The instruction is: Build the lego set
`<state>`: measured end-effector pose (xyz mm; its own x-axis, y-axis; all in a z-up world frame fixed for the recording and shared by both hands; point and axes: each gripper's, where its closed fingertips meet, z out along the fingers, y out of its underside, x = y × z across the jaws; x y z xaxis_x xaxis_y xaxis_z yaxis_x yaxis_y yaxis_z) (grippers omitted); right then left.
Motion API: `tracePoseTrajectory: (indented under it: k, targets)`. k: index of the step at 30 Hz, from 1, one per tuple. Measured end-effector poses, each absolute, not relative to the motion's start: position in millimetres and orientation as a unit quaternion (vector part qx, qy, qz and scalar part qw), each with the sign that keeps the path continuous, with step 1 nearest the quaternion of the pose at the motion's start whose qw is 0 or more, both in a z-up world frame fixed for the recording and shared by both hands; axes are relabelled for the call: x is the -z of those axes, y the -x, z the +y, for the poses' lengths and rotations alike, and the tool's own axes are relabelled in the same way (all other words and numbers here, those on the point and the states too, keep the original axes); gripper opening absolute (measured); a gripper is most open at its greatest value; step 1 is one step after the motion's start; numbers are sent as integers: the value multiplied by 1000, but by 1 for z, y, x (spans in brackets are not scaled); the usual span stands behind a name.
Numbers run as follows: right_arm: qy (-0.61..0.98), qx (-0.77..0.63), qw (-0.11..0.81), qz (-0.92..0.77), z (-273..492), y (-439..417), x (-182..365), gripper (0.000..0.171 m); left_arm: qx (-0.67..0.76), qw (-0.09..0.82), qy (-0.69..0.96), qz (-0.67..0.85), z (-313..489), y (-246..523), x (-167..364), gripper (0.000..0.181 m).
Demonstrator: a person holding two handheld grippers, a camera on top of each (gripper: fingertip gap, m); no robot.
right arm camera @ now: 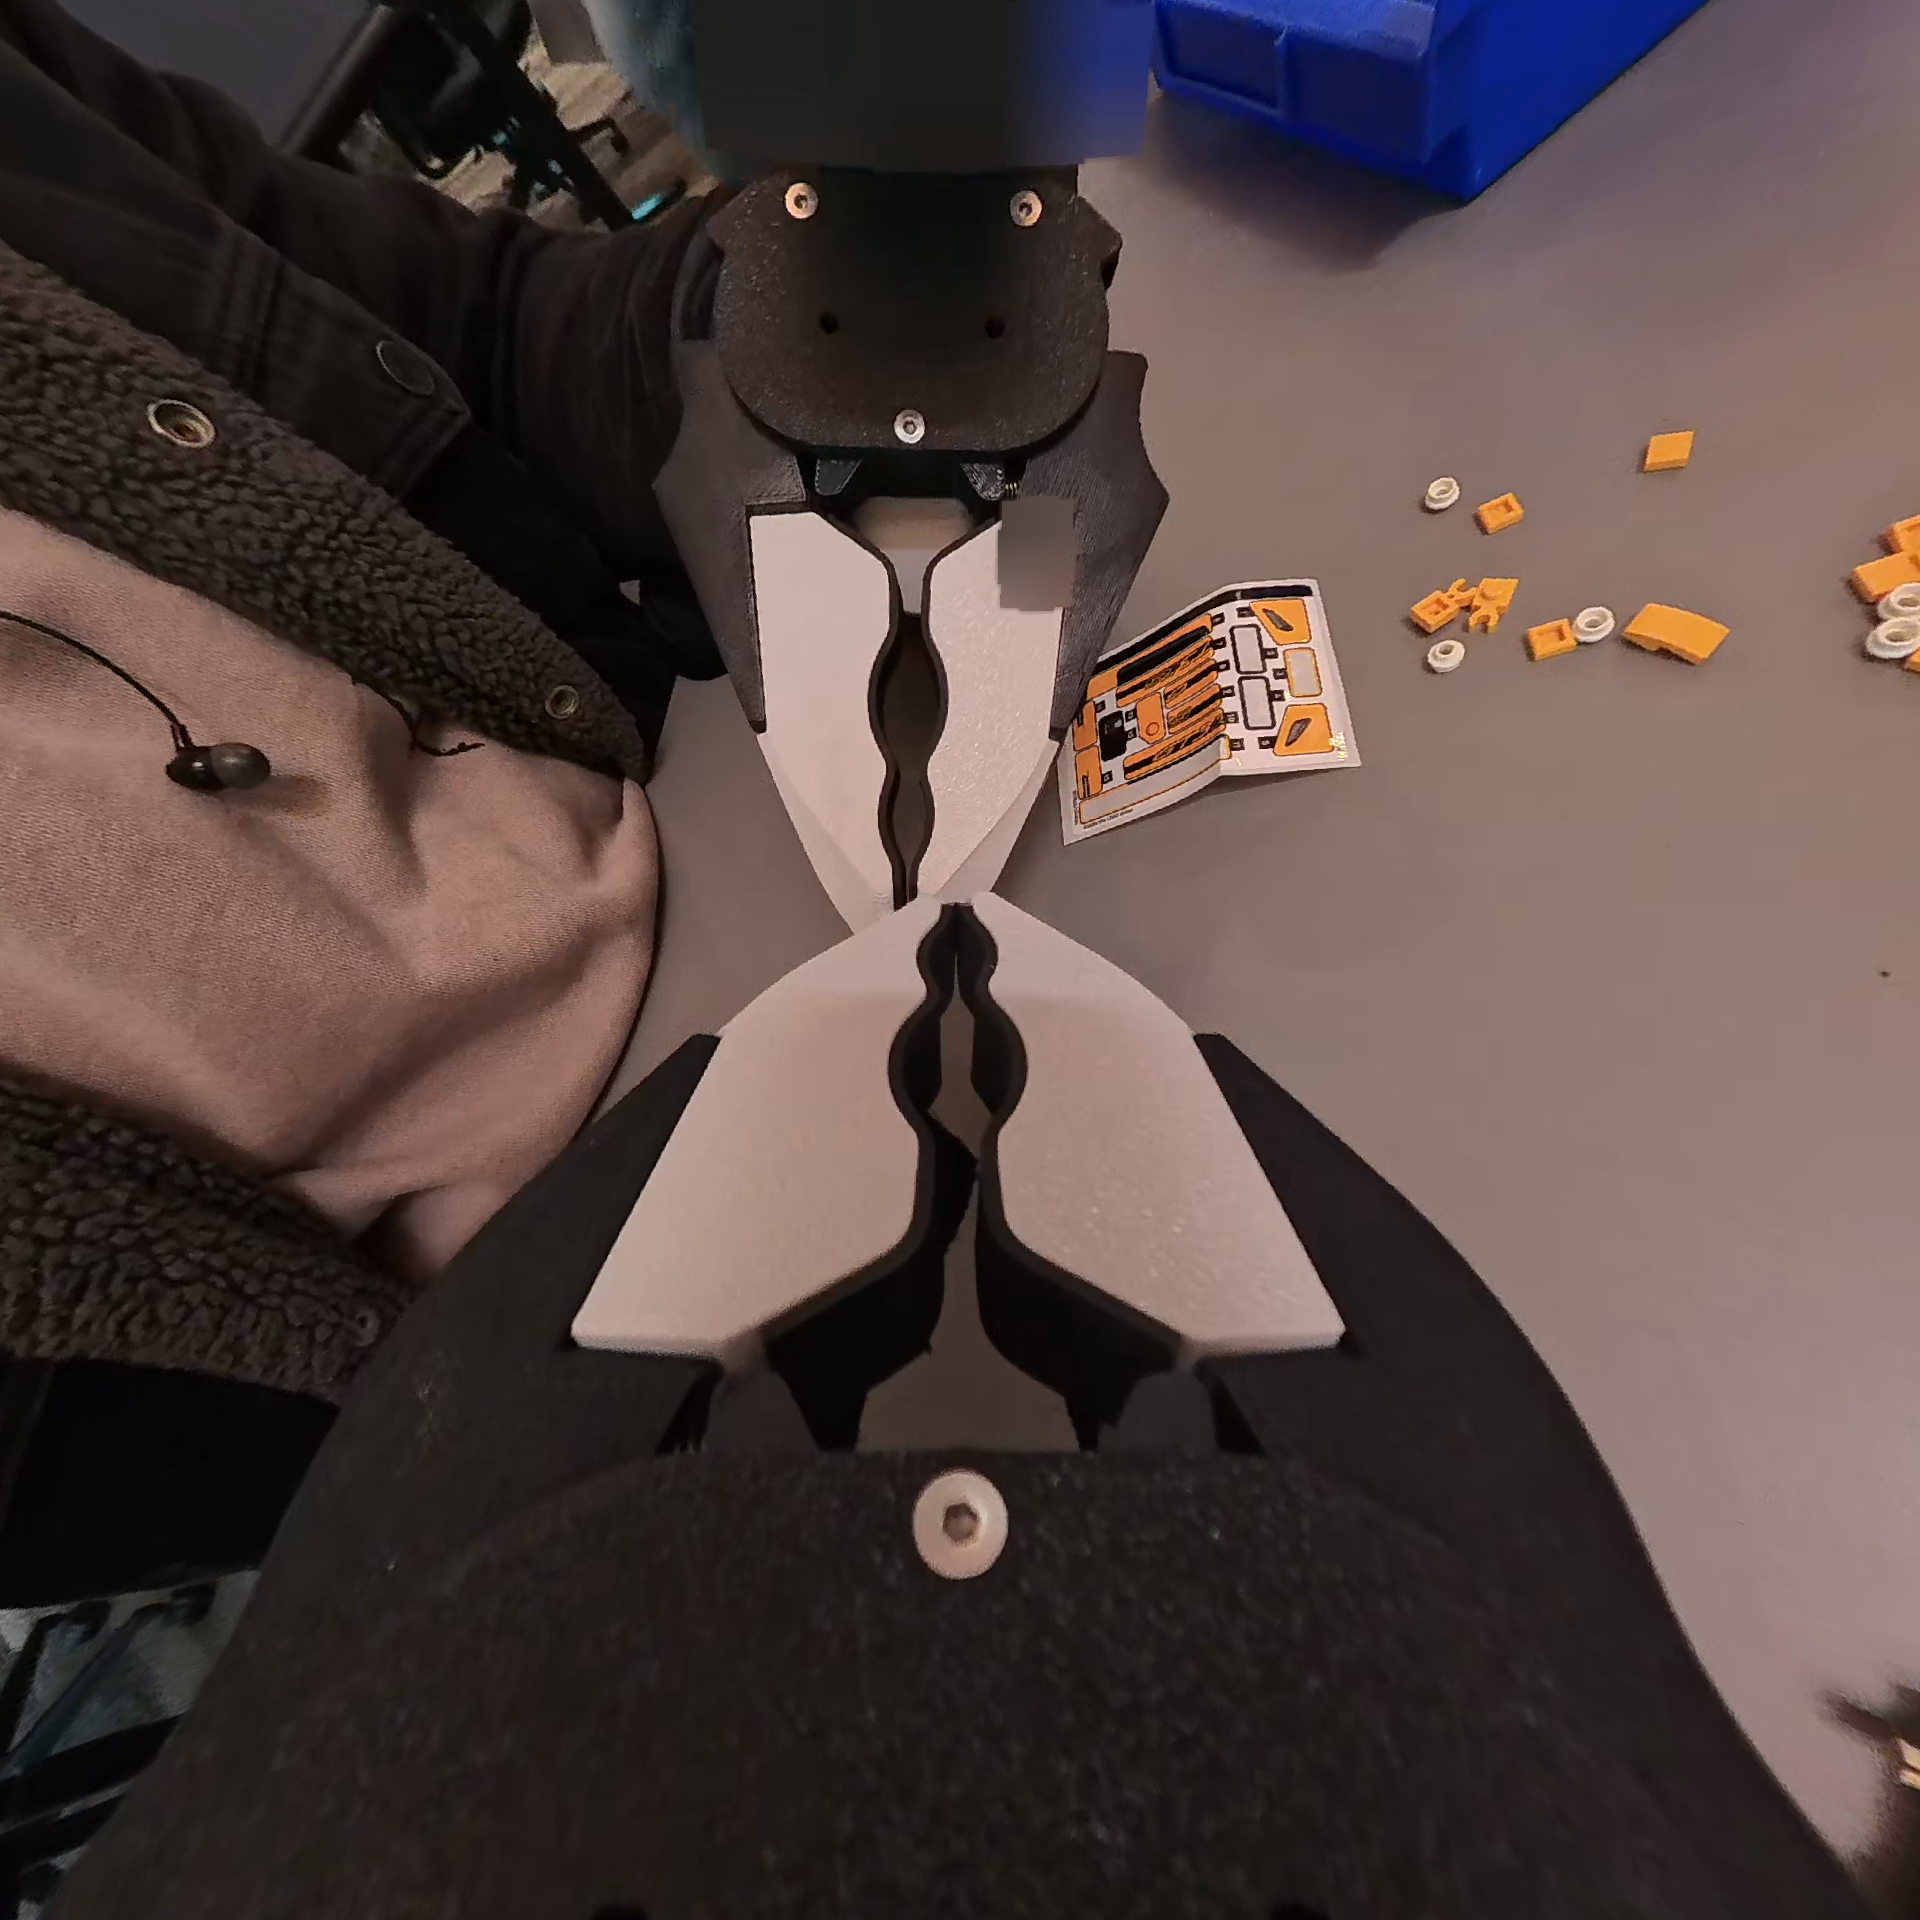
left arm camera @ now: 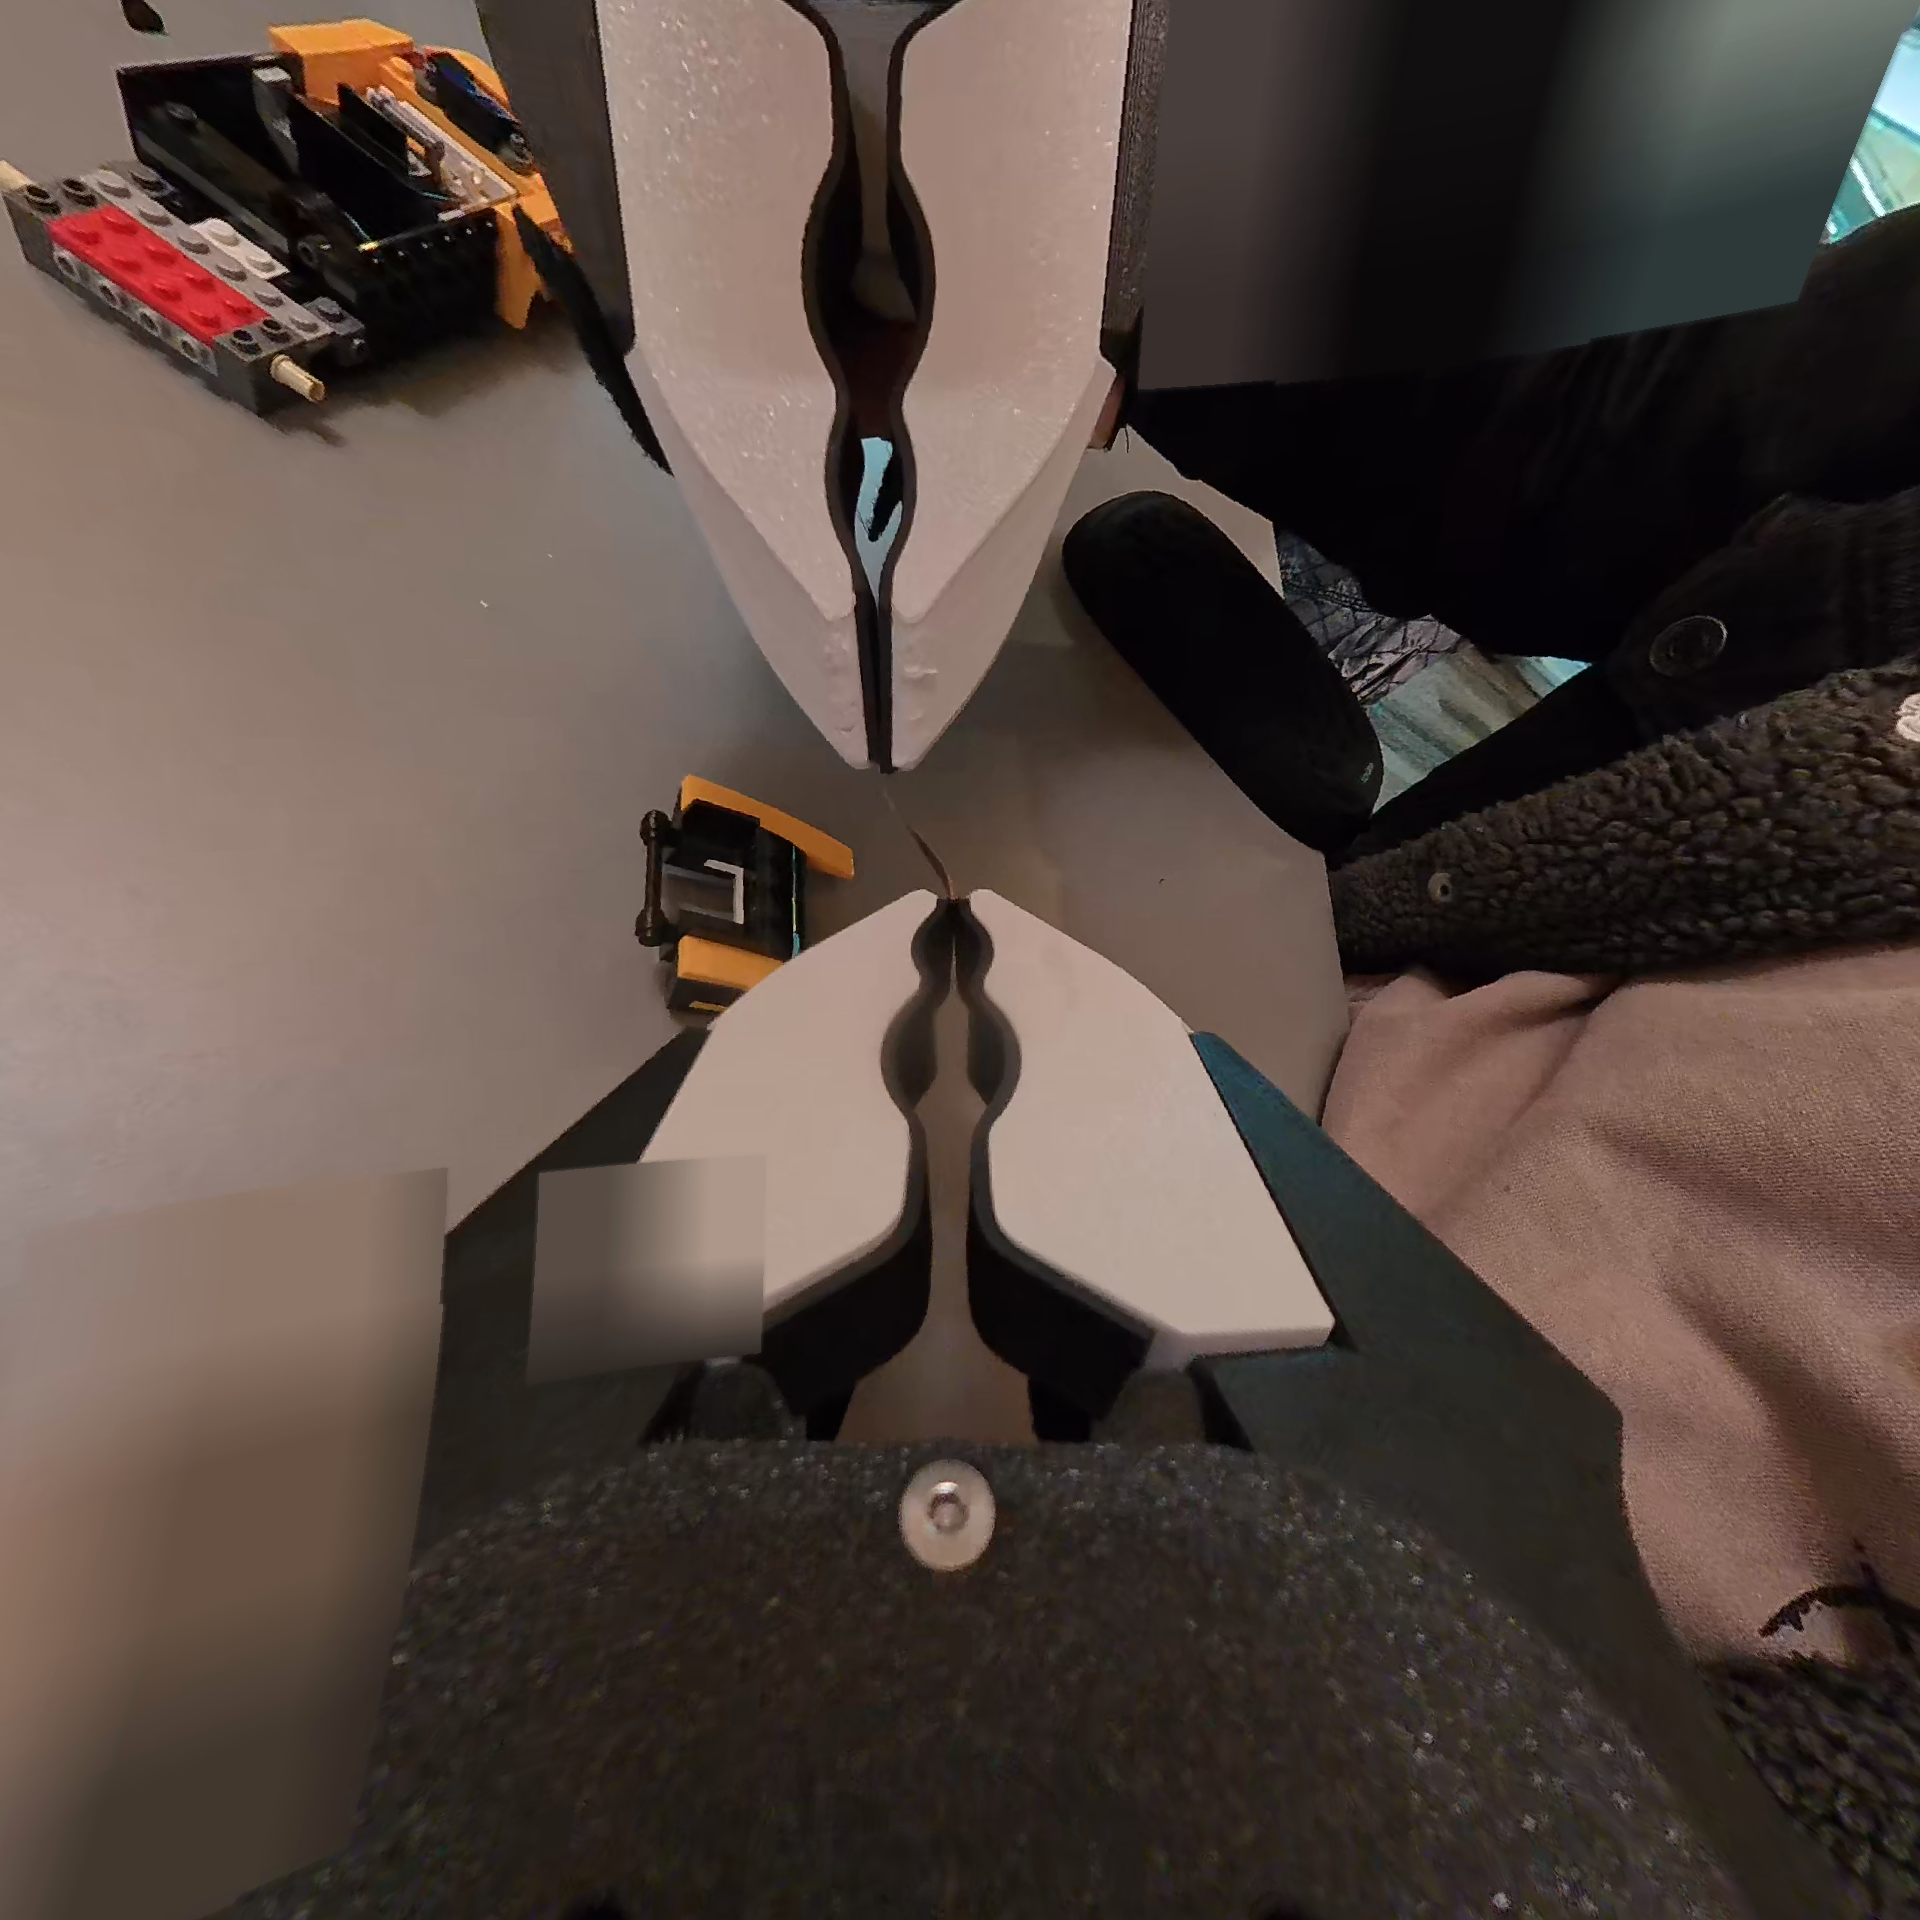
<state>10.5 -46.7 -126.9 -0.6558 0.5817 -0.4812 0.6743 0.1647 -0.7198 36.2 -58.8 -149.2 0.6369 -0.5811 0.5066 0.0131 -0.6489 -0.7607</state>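
Two grippers meet tip to tip above the grey table (left arm camera: 260, 779), and between their points runs a thin dark sliver (left arm camera: 928, 857), perhaps a sticker seen edge-on, too slight to name. The left gripper (left arm camera: 951, 906) has its jaws drawn together at the tips and pinches the near end of that sliver; the far end reaches toward the tips of the right gripper (left arm camera: 881, 764), whose jaws are likewise pressed together, though whether they actually clamp it cannot be told. In the right wrist view the right gripper (right arm camera: 954, 909) points straight at the left gripper (right arm camera: 902, 896), the tips almost touching, and the sliver is hidden there.

Just left of the left gripper's tips, on the table, lies a small black and orange lego sub-assembly (left arm camera: 732, 899). Well beyond, far to the left, sits the larger lego car body (left arm camera: 312, 197) with its red plate.

To the right of the right gripper's tips lies the sticker sheet (right arm camera: 1210, 701), partly behind the left gripper. Farther right are loose orange and white pieces (right arm camera: 1558, 582), and a blue bin (right arm camera: 1434, 73) stands at the far edge.

A person's fleece jacket (right arm camera: 260, 582) fills the side left of the right gripper.
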Motion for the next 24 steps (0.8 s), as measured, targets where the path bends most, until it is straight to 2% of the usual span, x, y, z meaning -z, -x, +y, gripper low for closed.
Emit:
tracePoseTrajectory:
  k: [16, 24]
  targets:
    - [-399, 495, 64, 769, -46, -11, 128, 1, 418, 370, 814, 159, -60, -38, 150, 0]
    - [-387, 497, 78, 773, -47, -13, 129, 12, 421, 367, 815, 155, -60, -37, 152, 0]
